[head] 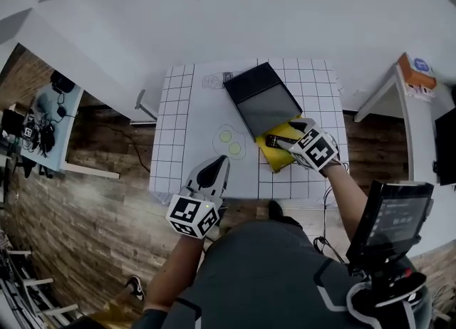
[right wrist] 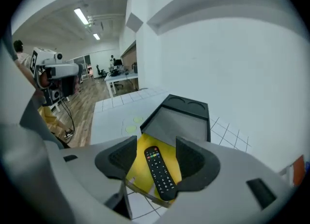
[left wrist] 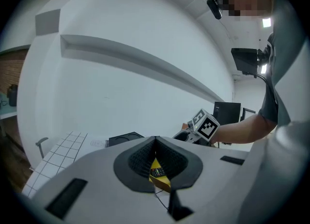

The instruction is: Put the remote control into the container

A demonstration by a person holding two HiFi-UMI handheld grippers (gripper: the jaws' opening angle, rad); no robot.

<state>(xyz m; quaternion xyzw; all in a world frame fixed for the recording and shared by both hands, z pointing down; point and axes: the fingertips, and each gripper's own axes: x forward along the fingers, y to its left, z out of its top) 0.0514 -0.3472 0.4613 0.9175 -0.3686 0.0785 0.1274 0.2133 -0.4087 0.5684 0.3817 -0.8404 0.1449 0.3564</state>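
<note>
On the table (head: 185,107), black box (head: 262,98) just beyond the yellow tray (right wrist: 137,167). Remote control (right wrist: 160,172) flat inside that tray: seemingly done, if the tray is the container. Right tongs (right wrist: 156,159) apart above the tray, gripping nothing. Left tongs (left wrist: 155,145) together, empty, well off.

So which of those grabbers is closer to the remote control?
Right. The right gripper hangs just above the remote control in the yellow container; the left gripper sits at the table's near edge.

We see the black remote control (right wrist: 160,173) lying flat, buttons up, inside the shallow yellow container (right wrist: 137,169), beyond and between the spread jaws of our right gripper (right wrist: 156,152).
</note>
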